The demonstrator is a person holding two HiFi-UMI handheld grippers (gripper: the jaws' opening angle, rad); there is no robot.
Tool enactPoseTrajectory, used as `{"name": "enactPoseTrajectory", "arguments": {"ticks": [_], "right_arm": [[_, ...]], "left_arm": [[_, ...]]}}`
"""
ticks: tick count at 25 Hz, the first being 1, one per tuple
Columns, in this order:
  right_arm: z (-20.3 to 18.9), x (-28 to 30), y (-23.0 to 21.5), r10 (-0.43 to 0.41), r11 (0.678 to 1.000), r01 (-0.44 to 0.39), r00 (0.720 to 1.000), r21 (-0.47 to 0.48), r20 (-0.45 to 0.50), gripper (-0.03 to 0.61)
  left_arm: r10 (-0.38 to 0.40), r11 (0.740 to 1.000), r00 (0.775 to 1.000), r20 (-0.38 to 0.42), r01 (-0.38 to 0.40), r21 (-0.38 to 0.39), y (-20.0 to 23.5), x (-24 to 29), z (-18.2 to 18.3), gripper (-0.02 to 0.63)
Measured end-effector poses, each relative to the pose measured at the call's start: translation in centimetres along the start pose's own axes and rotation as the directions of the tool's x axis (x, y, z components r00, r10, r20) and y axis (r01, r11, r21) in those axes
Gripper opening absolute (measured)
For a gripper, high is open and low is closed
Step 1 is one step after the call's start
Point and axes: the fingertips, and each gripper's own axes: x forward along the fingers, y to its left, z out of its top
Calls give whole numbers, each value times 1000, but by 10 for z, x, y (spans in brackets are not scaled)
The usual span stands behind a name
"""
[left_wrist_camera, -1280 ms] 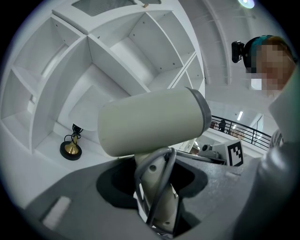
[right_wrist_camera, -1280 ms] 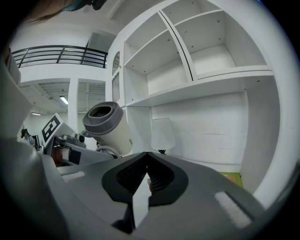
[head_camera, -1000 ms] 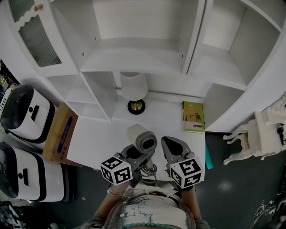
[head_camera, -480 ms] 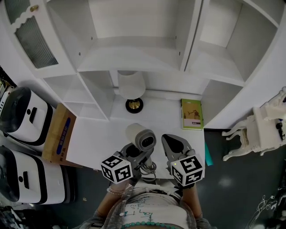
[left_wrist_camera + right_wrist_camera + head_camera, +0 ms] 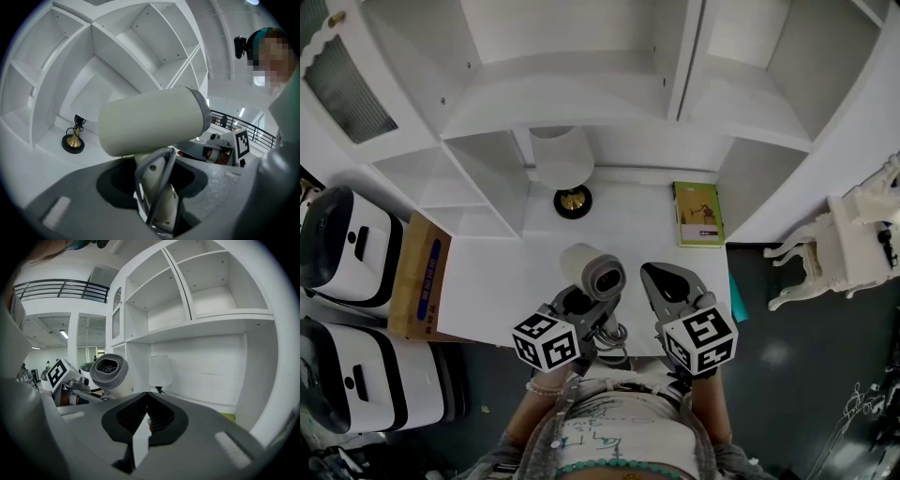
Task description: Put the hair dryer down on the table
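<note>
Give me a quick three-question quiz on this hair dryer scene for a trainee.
1. True or false: the right gripper is holding the hair dryer.
2. Which object lies on the table to the right of the lamp? A) a green book B) a mug C) a folded towel
3. Fill in the blank: the left gripper has its jaws shut on the dryer's ____.

Key: 1. False, the right gripper's jaws are together with nothing between them. 2. A. 3. handle.
</note>
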Motion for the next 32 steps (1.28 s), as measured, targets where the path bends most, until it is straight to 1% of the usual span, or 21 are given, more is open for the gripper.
{"name": "enactPoseTrajectory", "arguments": {"ticks": [9, 18, 26, 32], "right_arm": [[-8, 5, -3, 3, 1000, -4, 999, -14, -36, 29], [-17, 10, -4, 10, 1000, -10, 998, -3, -60, 29], [-25, 7, -14, -16, 1000, 15, 996, -6, -87, 29], [-26, 4, -20, -27, 1000, 27, 996, -4, -90, 29]], "left_arm": [[20, 1000, 999, -29, -21, -19, 15, 6, -13, 186], [50, 998, 996, -71, -53, -38, 33, 10, -28, 186], [59, 997, 994, -97, -64, -48, 44, 20, -38, 187], [62, 997, 992, -114, -67, -47, 48, 26, -47, 186]]}}
